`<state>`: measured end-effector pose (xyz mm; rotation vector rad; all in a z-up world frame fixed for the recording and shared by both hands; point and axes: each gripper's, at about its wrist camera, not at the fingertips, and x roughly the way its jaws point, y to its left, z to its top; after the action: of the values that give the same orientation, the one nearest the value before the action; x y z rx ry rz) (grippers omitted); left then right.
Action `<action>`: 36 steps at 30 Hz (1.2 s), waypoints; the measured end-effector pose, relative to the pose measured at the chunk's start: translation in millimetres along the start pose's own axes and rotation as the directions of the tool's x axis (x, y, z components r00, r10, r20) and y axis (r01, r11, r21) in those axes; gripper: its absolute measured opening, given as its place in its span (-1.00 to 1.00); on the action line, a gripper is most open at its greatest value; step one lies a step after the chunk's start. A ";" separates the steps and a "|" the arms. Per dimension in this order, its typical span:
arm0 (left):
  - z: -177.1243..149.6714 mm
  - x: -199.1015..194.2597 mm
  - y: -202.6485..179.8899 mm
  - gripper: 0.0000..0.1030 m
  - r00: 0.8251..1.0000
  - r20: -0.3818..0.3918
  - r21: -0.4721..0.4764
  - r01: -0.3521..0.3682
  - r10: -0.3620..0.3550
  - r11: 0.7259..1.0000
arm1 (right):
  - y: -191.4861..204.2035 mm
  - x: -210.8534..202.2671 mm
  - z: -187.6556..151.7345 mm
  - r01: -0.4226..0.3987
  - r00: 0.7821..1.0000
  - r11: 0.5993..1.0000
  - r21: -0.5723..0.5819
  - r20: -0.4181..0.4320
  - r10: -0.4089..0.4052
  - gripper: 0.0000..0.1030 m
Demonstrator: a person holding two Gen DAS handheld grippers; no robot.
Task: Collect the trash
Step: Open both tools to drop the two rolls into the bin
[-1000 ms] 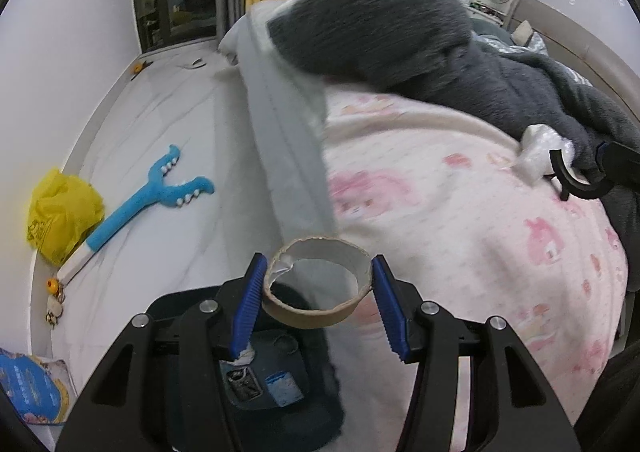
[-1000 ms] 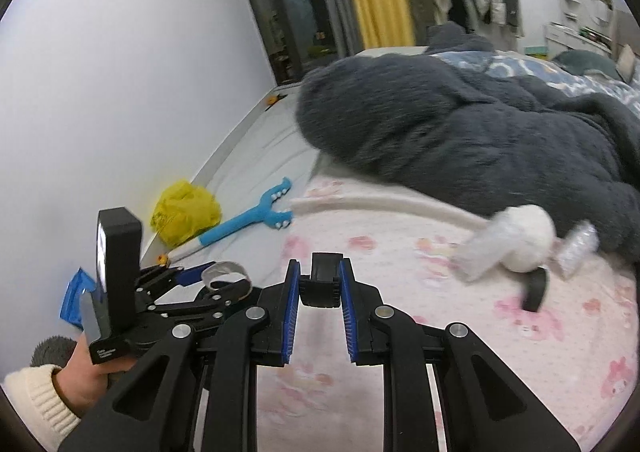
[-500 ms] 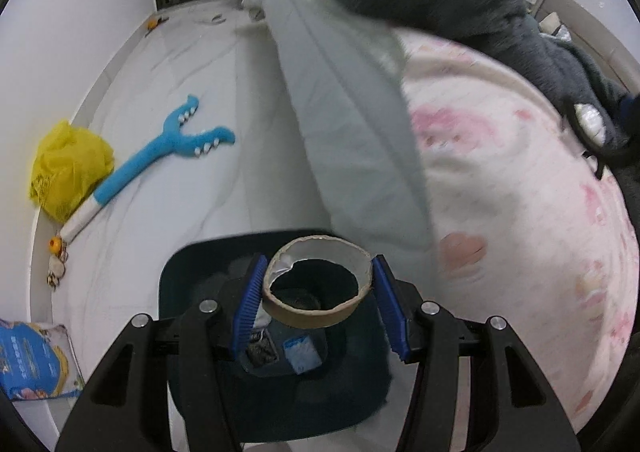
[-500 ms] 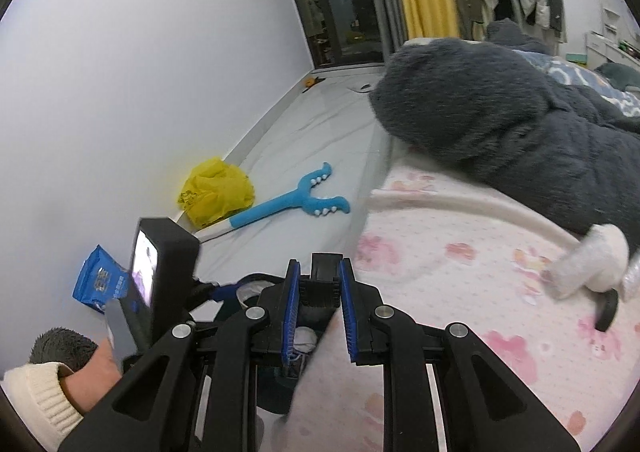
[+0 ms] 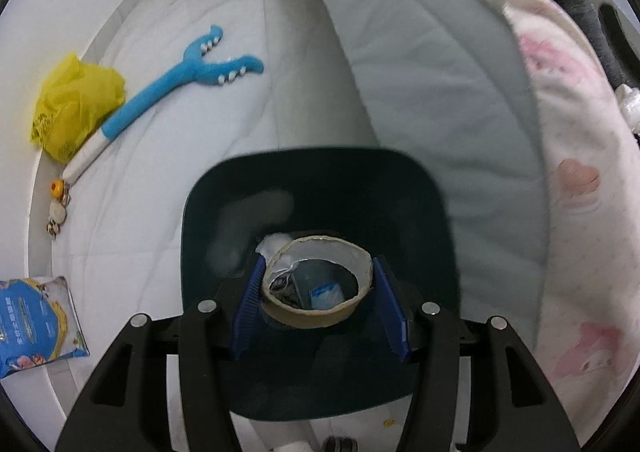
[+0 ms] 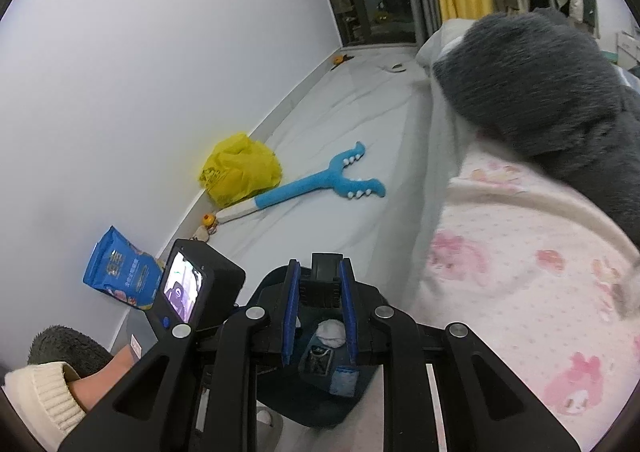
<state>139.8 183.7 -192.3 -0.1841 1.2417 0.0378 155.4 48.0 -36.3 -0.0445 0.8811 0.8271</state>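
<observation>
Bedroom floor beside a bed: the left claw holds a cardboard tape core by its outer wall, directly above the dark bin. Light, crushable ring; a gentle grip suffices. The right claw pinches a small black piece.

Brown cardboard ring, dark teal bin, pink-printed white blanket

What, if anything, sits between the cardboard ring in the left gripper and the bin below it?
Nothing visible. The left gripper holds the cardboard ring directly over the dark bin, whose mouth is open; only trash already lying at the bottom shows through the ring.
</observation>
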 end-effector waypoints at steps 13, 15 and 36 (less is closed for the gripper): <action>-18.1 0.6 33.4 0.44 0.999 -0.040 -0.008 0.002 -0.003 1.000 | 21.2 49.4 2.5 -0.029 0.996 0.999 -0.027 -0.086 0.026 -0.61; -18.6 -4.2 39.4 0.44 1.000 -0.023 -0.013 -0.001 0.001 1.000 | 21.7 58.2 1.4 -0.027 0.994 0.999 -0.023 -0.106 0.025 -0.61; -15.6 -70.0 90.6 0.18 0.983 0.180 -0.077 -0.003 0.016 0.997 | 28.6 162.9 -46.5 0.001 0.915 1.000 -0.031 -0.403 -0.014 -0.61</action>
<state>90.8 275.4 -141.9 -0.2357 1.0605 0.1081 163.4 152.7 -172.3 -0.2533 1.2566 0.8379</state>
